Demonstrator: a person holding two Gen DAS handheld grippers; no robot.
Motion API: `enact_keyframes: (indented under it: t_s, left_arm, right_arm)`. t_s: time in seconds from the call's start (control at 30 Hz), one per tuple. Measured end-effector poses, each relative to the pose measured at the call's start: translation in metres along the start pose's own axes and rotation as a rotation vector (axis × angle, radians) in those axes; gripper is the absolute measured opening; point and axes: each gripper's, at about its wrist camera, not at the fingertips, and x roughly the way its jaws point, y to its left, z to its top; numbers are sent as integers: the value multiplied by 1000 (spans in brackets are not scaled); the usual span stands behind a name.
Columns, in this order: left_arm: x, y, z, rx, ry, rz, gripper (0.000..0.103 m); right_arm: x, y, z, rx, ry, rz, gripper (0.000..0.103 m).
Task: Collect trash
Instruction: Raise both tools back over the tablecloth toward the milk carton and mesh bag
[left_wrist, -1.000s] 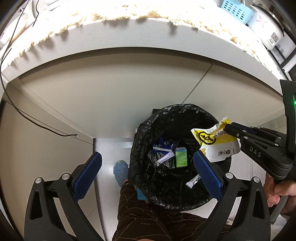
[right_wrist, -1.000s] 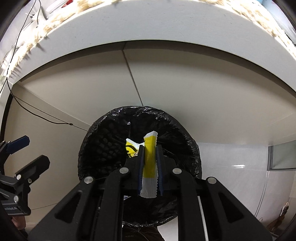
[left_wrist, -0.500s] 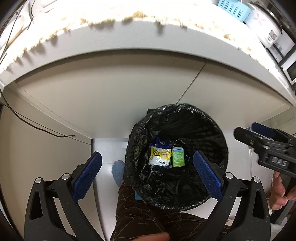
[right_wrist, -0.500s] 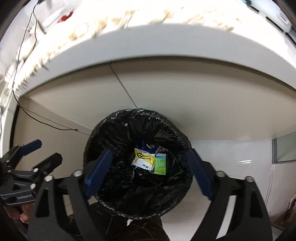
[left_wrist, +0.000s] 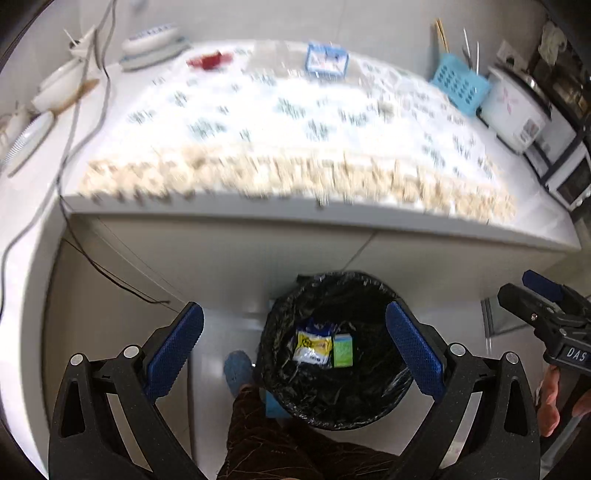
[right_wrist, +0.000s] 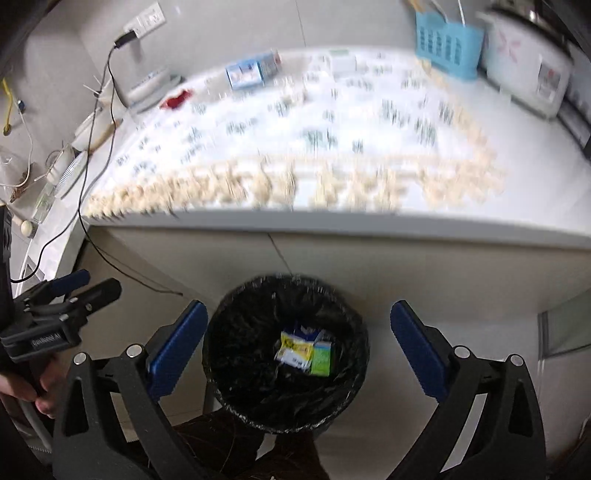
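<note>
A bin lined with a black bag (left_wrist: 332, 280) (right_wrist: 221, 332) stands on the floor under the counter. Inside lie a yellow and white wrapper (left_wrist: 312, 345) (right_wrist: 293, 349) and a small green carton (left_wrist: 342, 350) (right_wrist: 321, 356). My left gripper (left_wrist: 295, 314) hangs open above the bin, empty. My right gripper (right_wrist: 299, 310) is also above the bin, its jaws opening wide with nothing between them. On the counter's far side sit a blue and white carton (left_wrist: 327, 61) (right_wrist: 251, 72) and a red wrapper (left_wrist: 208, 61) (right_wrist: 177, 99).
A patterned cloth (left_wrist: 295, 122) covers the counter. A blue basket (left_wrist: 460, 86) and a white rice cooker (left_wrist: 513, 107) stand at its right end, cables and small appliances at its left. The person's leg (left_wrist: 277, 435) and shoe (left_wrist: 236, 369) are beside the bin.
The right gripper opened and the yellow wrapper dropped into the bin beside the green carton. Both grippers then rose, so the counter top has come into view.
</note>
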Motion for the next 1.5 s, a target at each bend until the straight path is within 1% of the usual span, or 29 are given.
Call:
enact_keyframes:
  t_s: [0.1, 0.27, 0.37, 0.47, 0.53, 0.67, 0.83, 1.03, 1.13, 1.3, 1.5]
  left_arm:
    - [-20, 0, 13, -2, -46, -4, 97]
    - [-38, 1, 37, -3, -62, -29, 97]
    - [-43, 3, 53, 14, -74, -27, 97]
    - [-46, 8, 70, 34, -91, -35, 97]
    - [-46, 12, 83, 47, -95, -34, 97]
    - [-45, 22, 110, 41, -108, -49, 97]
    - [-38, 36, 142, 48, -104, -43, 97]
    - [-24, 52, 179, 54, -92, -38, 97]
    - [-16, 64, 195, 34, -76, -42, 97]
    - [2, 83, 224, 21, -64, -21, 97]
    - [25, 100, 261, 13, -58, 2, 96]
  right_arm:
    - [-16, 5, 15, -3, -10, -25, 95]
    - [-37, 13, 36, -6, -68, -30, 95]
    - [-44, 16, 49, 2, -100, -32, 95]
    - [-48, 22, 63, 0, -135, -55, 95]
    - [-48, 25, 73, 10, -142, -78, 95]
    - [-48, 30, 93, 17, -153, -98, 95]
    - [-44, 36, 121, 27, -162, -124, 95]
    - [-30, 50, 154, 22, -152, -141, 95]
    - [-21, 58, 170, 17, -142, -137, 95]
    - [-3, 71, 195, 3, -133, -143, 95]
    - [21, 76, 222, 7, -105, -153, 95]
